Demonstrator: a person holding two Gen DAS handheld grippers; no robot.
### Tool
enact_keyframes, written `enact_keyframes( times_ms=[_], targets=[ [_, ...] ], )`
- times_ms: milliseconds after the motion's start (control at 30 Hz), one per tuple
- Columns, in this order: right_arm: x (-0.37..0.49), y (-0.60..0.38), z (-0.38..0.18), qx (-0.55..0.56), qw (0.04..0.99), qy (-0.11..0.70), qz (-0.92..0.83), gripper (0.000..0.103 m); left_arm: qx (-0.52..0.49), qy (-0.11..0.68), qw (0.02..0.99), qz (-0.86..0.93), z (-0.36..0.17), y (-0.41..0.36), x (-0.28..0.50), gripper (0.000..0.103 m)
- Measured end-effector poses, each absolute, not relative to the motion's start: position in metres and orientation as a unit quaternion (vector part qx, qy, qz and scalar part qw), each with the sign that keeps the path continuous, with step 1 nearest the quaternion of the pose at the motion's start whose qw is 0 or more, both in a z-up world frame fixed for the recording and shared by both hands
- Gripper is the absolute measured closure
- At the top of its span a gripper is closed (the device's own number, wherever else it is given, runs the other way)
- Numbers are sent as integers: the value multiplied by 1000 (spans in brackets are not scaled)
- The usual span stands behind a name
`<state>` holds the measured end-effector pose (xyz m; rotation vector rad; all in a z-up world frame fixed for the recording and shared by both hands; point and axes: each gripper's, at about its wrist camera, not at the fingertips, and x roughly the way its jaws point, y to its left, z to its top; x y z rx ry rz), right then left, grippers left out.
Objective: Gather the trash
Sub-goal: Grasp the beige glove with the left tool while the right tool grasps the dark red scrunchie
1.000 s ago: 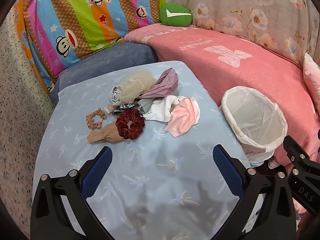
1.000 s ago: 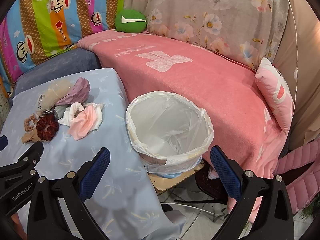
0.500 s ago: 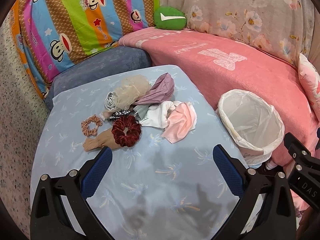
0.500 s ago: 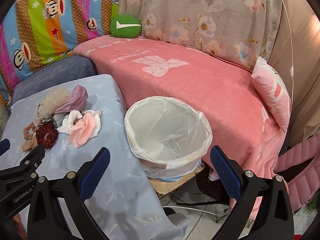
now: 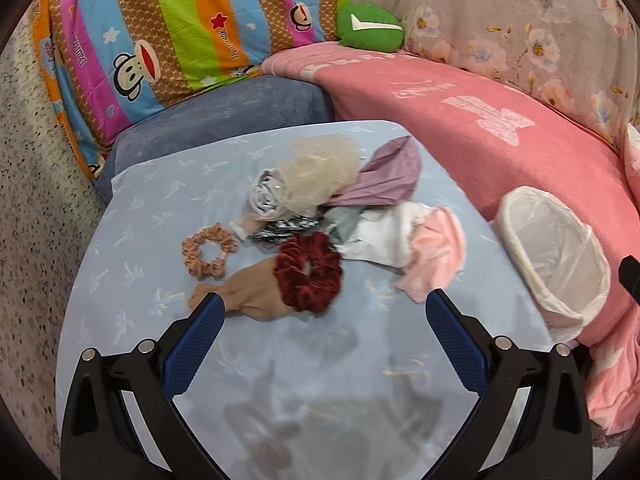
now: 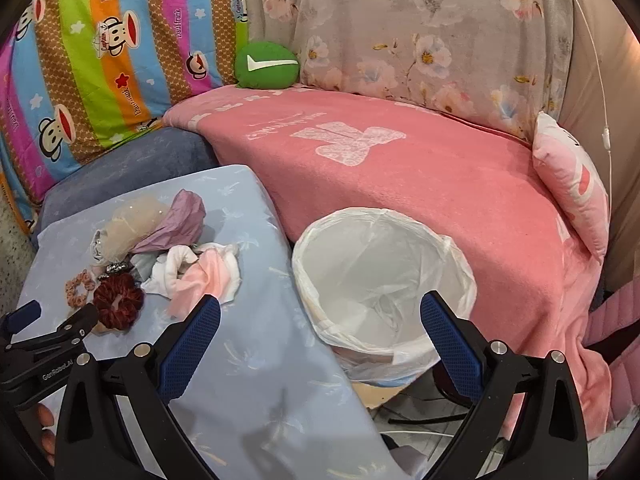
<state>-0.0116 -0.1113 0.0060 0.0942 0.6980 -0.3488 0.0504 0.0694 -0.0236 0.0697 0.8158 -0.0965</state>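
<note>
From the left wrist camera, the left gripper (image 5: 320,312) hangs with its jaws spread wide and nothing between them, above the blue-covered table (image 5: 132,264). The dark red scrunchie (image 5: 309,271) lies just ahead of the fingertips, resting on a tan stocking (image 5: 244,290) and touching the white cloth (image 5: 380,236); a careless pinch could drag these tangled neighbours along or bunch up the loose table cover. The small peach scrunchie (image 5: 206,252) sits apart to the left. From the right wrist camera, the right gripper (image 6: 320,312) is likewise spread and empty, poised near the lined bin (image 6: 384,280) beside the table's edge. The pink cloth (image 6: 208,280) lies just past its left finger. The bin's slack liner could snag, or light pieces could miss its mouth.
</note>
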Motion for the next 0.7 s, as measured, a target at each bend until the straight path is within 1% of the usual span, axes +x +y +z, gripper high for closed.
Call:
enact_keyframes(
  times_ms=[167,467,700],
  targets=[
    [10,-91,-6,55,925,349,-142,6,24,401,915,-34,-33,101,67,7],
    [45,-49,-26,57,926,361,-96,6,26,429,903,-18,-68,143,89,7],
    [72,-12,-46,58,920,384,-52,6,-15,453,891,-18,-85,171,102,7]
  ],
)
